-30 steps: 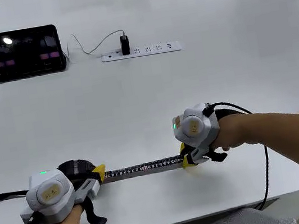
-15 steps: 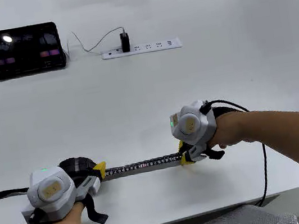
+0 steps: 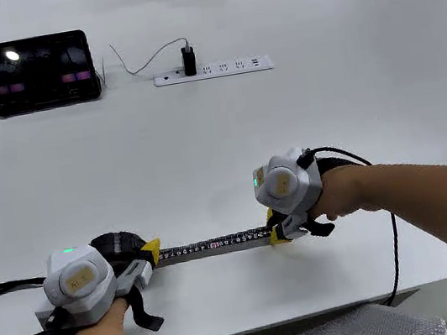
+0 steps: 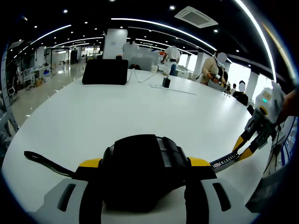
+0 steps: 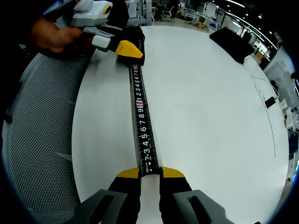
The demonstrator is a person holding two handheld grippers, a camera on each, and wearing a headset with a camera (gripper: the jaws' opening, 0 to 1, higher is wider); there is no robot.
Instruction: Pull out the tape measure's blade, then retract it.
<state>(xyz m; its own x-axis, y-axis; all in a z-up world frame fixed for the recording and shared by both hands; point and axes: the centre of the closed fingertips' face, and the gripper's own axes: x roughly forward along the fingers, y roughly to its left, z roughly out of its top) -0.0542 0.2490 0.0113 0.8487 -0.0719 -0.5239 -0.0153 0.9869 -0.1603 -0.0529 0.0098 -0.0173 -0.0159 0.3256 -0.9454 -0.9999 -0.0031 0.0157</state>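
Head view: over the last second the stretch of blade (image 3: 210,243) between the two tools has shortened a little, if at all, and the right tool (image 3: 277,235) sits slightly nearer the tape measure case (image 3: 115,248). The camera has also shifted, so the change is uncertain. Judged from this, the pull-out is done and the retraction has either barely begun or not started. The case rests on the white tabletop (image 3: 323,101) near its front edge, clamped by the left tool (image 3: 136,258). The blade lies flat on the surface, running to the right tool, which is closed on its free end. A tablet (image 3: 40,71) and a power strip (image 3: 212,70) lie well apart at the far side. The right gripper view shows what the head view cannot: the printed numerals and the blade end pinched between the yellow tips. The left gripper view shows the jaws squeezing the black case from both sides.
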